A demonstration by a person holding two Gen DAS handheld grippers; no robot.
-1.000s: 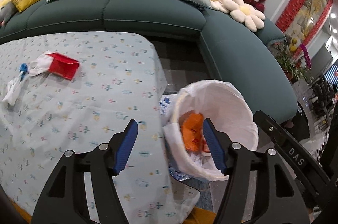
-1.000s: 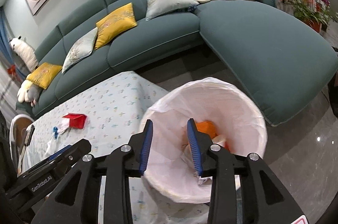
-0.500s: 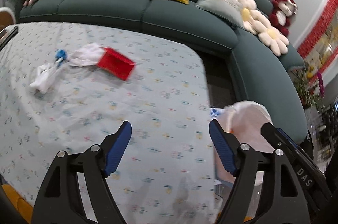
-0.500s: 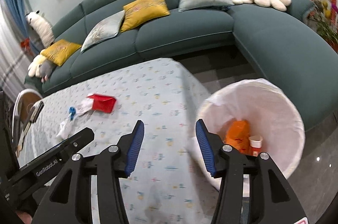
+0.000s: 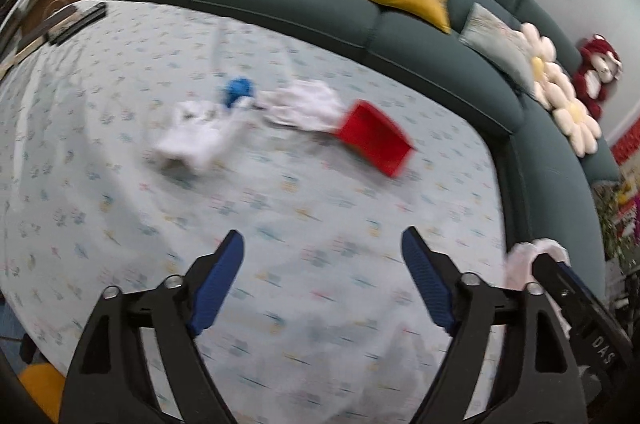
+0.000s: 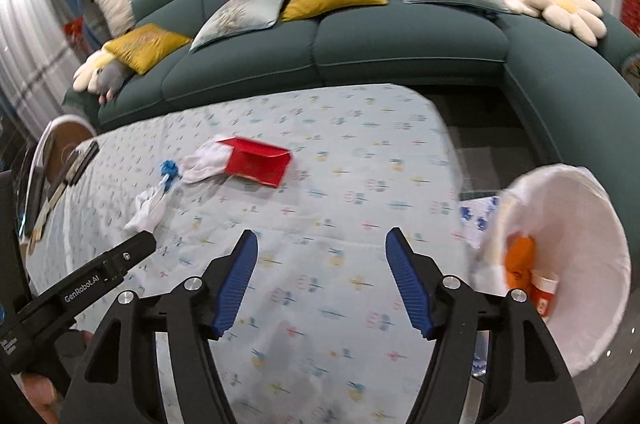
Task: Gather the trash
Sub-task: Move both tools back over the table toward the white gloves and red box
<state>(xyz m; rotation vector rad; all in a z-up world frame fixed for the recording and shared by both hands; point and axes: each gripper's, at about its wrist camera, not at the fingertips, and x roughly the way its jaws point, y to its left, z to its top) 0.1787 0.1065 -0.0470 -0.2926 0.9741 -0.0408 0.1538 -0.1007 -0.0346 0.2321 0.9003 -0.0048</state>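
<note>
A red carton (image 6: 256,161) lies on the table with the flowered cloth (image 6: 340,183), next to a crumpled white tissue (image 6: 208,157), a blue scrap (image 6: 169,168) and a second white wad (image 6: 150,209). The left wrist view shows them blurred: carton (image 5: 374,137), tissue (image 5: 308,101), blue scrap (image 5: 238,89), wad (image 5: 192,137). The white-lined trash bin (image 6: 560,264), holding orange trash, stands at the table's right end. My left gripper (image 5: 322,280) is open and empty above the table. My right gripper (image 6: 320,280) is open and empty, left of the bin.
A teal sofa (image 6: 360,35) with yellow and grey cushions, flower pillows and plush toys curves behind and right of the table. A dark flat object (image 6: 82,159) and a round white-rimmed item (image 6: 60,139) sit at the table's far left. A potted plant (image 5: 616,220) stands at right.
Both grippers swung left from over the bin toward the table. The right gripper's jaws opened wider. The table trash now sits nearer the centre of both views.
</note>
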